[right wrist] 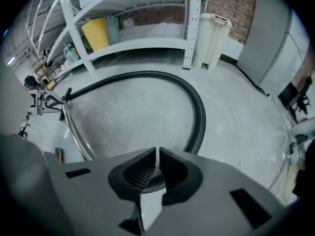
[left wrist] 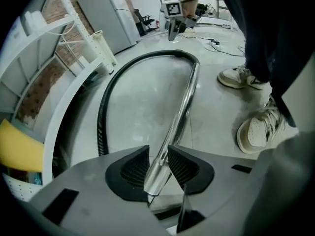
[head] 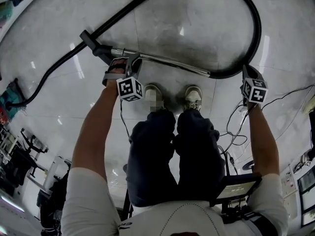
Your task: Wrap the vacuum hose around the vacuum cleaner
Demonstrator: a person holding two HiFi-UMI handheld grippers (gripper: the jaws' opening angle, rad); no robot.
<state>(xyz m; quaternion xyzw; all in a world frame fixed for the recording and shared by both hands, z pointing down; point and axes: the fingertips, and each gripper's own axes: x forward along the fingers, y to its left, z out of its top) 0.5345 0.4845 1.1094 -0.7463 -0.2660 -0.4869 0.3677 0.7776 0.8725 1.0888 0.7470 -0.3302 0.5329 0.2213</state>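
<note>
With half-open left gripper (left wrist: 158, 150) loosely astride shiny chrome vacuum wand (left wrist: 185, 101), right gripper (right wrist: 156, 154) shut empty, risks round wand slipping out.

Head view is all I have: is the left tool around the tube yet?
Observer: The left tool has its jaws apart, with the tube between them.
Operator: And the right tool?
Observer: Shut and empty; the hose lies on the floor beyond it.
Operator: What's past the hose?
Observer: A white shelf rack and a pale bin.
</note>
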